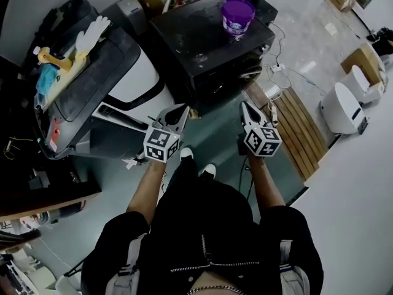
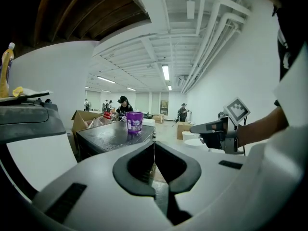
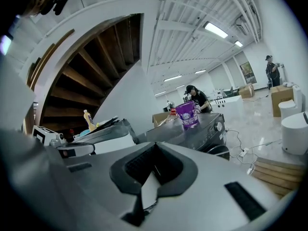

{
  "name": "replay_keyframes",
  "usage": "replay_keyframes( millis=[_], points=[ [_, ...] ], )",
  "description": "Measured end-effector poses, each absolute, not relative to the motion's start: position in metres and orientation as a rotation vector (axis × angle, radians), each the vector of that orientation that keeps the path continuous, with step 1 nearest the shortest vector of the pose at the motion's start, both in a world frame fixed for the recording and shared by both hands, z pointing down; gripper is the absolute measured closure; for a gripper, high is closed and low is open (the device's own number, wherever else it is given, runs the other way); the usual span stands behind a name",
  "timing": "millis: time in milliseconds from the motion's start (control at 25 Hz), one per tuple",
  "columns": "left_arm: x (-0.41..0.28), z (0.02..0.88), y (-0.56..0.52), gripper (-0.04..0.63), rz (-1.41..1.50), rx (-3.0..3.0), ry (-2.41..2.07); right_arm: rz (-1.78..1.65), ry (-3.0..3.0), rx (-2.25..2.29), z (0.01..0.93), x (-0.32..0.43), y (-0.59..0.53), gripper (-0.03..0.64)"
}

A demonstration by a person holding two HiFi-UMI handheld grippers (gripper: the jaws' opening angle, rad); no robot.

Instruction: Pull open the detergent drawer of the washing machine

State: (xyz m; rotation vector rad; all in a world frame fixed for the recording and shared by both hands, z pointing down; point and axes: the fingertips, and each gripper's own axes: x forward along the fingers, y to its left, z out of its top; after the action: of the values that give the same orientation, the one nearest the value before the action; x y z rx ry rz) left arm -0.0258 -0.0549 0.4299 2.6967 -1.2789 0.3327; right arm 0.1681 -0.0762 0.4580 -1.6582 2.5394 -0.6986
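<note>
A black washing machine [image 1: 209, 35] stands ahead of me with a purple tub [image 1: 237, 16] on its top; its front faces me, and I cannot make out the detergent drawer. The same machine [image 2: 108, 134] and tub [image 2: 134, 121] show in the left gripper view, and in the right gripper view the machine [image 3: 192, 129] with the tub [image 3: 186, 113]. My left gripper [image 1: 183, 107] [image 2: 154, 143] is shut and empty, short of the machine's front. My right gripper [image 1: 244, 103] [image 3: 155, 146] is shut with nothing in it, level with the left and also apart from the machine.
A white and grey washer [image 1: 132, 78] stands at the left, with a yellow bottle [image 1: 52, 57] and cloths on top. A wooden pallet [image 1: 301, 128], cables with a power strip [image 1: 276, 68], white round appliances [image 1: 344, 106] and a cardboard box [image 1: 365, 60] lie to the right. People stand far behind.
</note>
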Motion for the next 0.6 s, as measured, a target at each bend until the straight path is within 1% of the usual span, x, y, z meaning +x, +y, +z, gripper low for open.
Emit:
replay_keyframes(
  millis=[600],
  points=[
    [-0.039,0.463,-0.112,0.574,0.329,2.635,-1.266,-0.805,2.587,-1.636,0.493,0.139,-0.133,0.609]
  ],
)
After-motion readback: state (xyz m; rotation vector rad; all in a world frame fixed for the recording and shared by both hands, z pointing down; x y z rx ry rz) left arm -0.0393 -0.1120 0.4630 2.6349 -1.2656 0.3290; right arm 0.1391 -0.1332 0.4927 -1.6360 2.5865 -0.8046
